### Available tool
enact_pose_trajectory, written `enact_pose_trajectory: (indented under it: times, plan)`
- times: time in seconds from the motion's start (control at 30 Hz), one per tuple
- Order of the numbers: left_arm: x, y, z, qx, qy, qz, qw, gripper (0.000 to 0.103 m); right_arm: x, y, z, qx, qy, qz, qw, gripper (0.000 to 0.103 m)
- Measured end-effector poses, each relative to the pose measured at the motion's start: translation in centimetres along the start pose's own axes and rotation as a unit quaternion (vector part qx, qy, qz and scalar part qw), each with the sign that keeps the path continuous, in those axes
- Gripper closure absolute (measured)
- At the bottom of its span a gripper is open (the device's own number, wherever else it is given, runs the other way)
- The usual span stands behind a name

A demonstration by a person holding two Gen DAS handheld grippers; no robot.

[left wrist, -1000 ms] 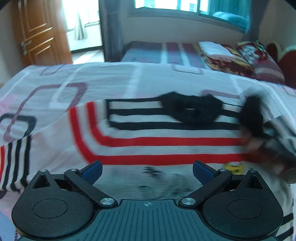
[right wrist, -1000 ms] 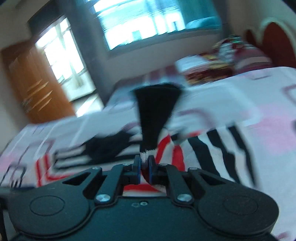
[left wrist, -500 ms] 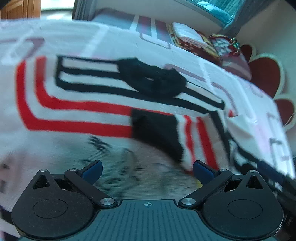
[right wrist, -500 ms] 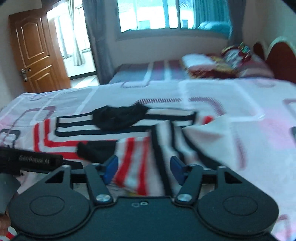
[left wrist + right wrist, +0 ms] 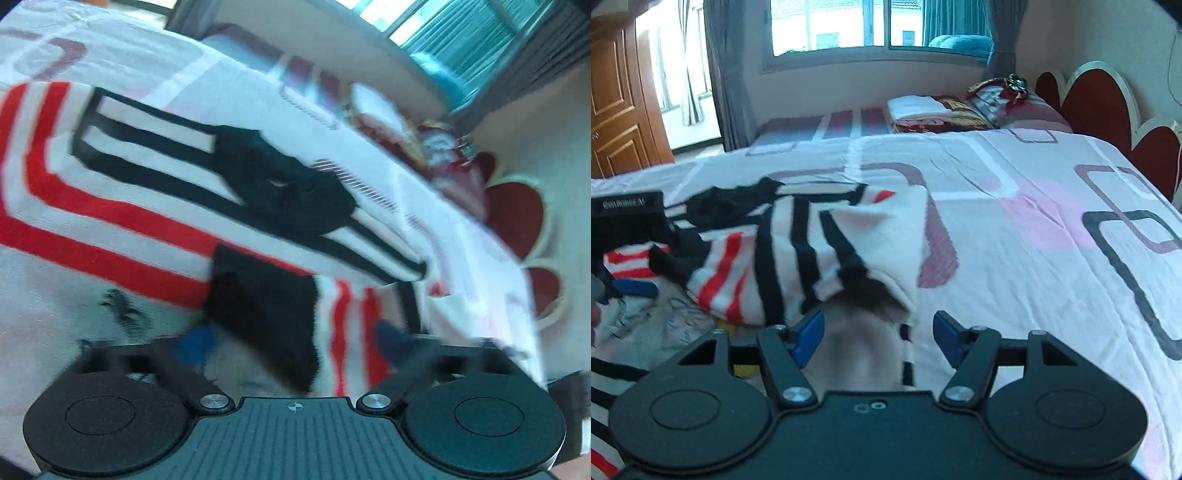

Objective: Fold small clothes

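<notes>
Left wrist view, blurred: the left gripper [image 5: 291,341] points down at a white sweater [image 5: 110,229] with red and black stripes, spread on the bed [image 5: 155,62]. Its 2 blue pads [image 5: 194,345] stand apart and have just been closing in. A black cuff [image 5: 266,317] of the folded-over sleeve lies between them, at 12 o'clock from the gripper body; whether either pad presses on it cannot be told through the blur, though a gap shows on each side. The black collar [image 5: 284,188] sits farther up at 12 o'clock, and the red headboard [image 5: 513,210] curves along the 3 o'clock edge.

Right wrist view, sharper: the right gripper [image 5: 877,334] has its jaws released, the 2 blue pads [image 5: 809,332] wide apart and gripping nothing. The sweater [image 5: 783,258] lies heaped at 10 to 11 o'clock from it, the sleeve folded inward over the body, and a loose white edge [image 5: 886,295] of the cloth drapes just ahead of the pads, between them but apart from both. The left gripper's [image 5: 631,288] black body and a blue pad show at 9 o'clock, down on the sweater. The pink patterned bedsheet [image 5: 1034,236] fills the 1 to 4 o'clock side. A stack of folded bedding [image 5: 934,110] lies at 12 o'clock under the window [image 5: 875,26], and a wooden door [image 5: 620,103] stands at 10 o'clock.
</notes>
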State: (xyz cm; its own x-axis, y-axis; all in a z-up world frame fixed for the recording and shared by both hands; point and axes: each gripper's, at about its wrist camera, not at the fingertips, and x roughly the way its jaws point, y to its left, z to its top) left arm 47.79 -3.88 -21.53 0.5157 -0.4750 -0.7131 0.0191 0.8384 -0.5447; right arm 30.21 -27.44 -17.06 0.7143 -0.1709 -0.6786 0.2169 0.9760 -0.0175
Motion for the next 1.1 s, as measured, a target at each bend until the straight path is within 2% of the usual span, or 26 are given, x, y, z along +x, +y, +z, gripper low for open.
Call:
enact_pose_trajectory:
  times: [0.13, 0.17, 0.2, 0.27, 0.4, 0.47, 0.57, 0.63, 0.73, 0.8, 0.87, 0.97, 1.0, 1.03, 1.1]
  plan:
    - [0.4, 0.0, -0.1, -0.003, -0.01, -0.002, 0.9999, 0.028, 0.5, -0.8, -0.1, 0.017, 0.004, 0.01, 1.0, 0.039]
    - [0.3, 0.1, -0.1, -0.006, -0.014, -0.002, 0.9999, 0.039, 0.6, -0.8, -0.1, 0.019, 0.003, 0.013, 1.0, 0.039]
    - [0.0, 0.4, -0.3, -0.012, -0.018, -0.009, 0.9997, 0.058, 0.5, -0.9, -0.2, 0.02, 0.003, 0.017, 1.0, 0.039]
    - [0.2, 0.9, -0.2, -0.027, -0.013, -0.016, 0.9994, 0.075, 0.7, -1.0, -0.3, 0.021, 0.006, 0.018, 1.0, 0.039]
    - [-0.3, 1.6, -0.6, -0.039, -0.032, -0.015, 0.9986, 0.096, 0.9, -1.2, -0.6, 0.018, 0.007, 0.007, 1.0, 0.042]
    - [-1.4, 1.4, -0.7, -0.031, -0.06, -0.017, 0.9976, 0.096, 1.2, -1.4, -0.6, 0.022, 0.01, 0.001, 1.0, 0.048]
    - [-3.2, 1.3, -0.5, -0.026, -0.092, -0.025, 0.9951, 0.096, 2.0, -1.3, -0.6, 0.024, 0.015, -0.003, 1.0, 0.065]
    - [-4.8, 2.0, -0.3, -0.032, -0.118, -0.031, 0.992, 0.096, 2.5, -1.2, -0.4, 0.029, 0.015, -0.002, 0.999, 0.066]
    - [-6.7, 3.5, 0.1, -0.027, -0.148, -0.014, 0.9885, 0.096, 3.1, -0.9, 0.3, 0.027, 0.004, -0.008, 1.0, 0.07]
    - [-6.5, 4.6, 0.0, -0.028, -0.142, 0.008, 0.9895, 0.096, 4.0, -0.8, 0.6, 0.026, 0.013, -0.009, 1.0, 0.078]
    - [-5.5, 5.6, -0.8, -0.025, -0.124, 0.031, 0.9915, 0.096, 4.3, -1.0, 0.7, 0.042, 0.016, 0.007, 0.999, 0.079]
    - [-4.0, 7.1, -2.2, -0.047, -0.101, 0.042, 0.9928, 0.096, 4.1, -1.7, 0.6, 0.049, 0.002, -0.009, 0.999, 0.085]
    - [-3.9, 6.9, -2.4, -0.039, -0.105, 0.046, 0.9926, 0.096, 4.4, -2.7, 0.3, 0.07, 0.007, -0.014, 0.997, 0.079]
    - [-3.8, 6.7, -2.3, -0.035, -0.106, 0.049, 0.9926, 0.096, 5.1, -4.0, -0.1, 0.1, 0.024, -0.007, 0.995, 0.079]
    - [-4.0, 7.0, -2.0, -0.047, -0.099, 0.047, 0.9928, 0.096, 4.8, -4.0, -0.4, 0.092, 0.019, -0.004, 0.996, 0.079]
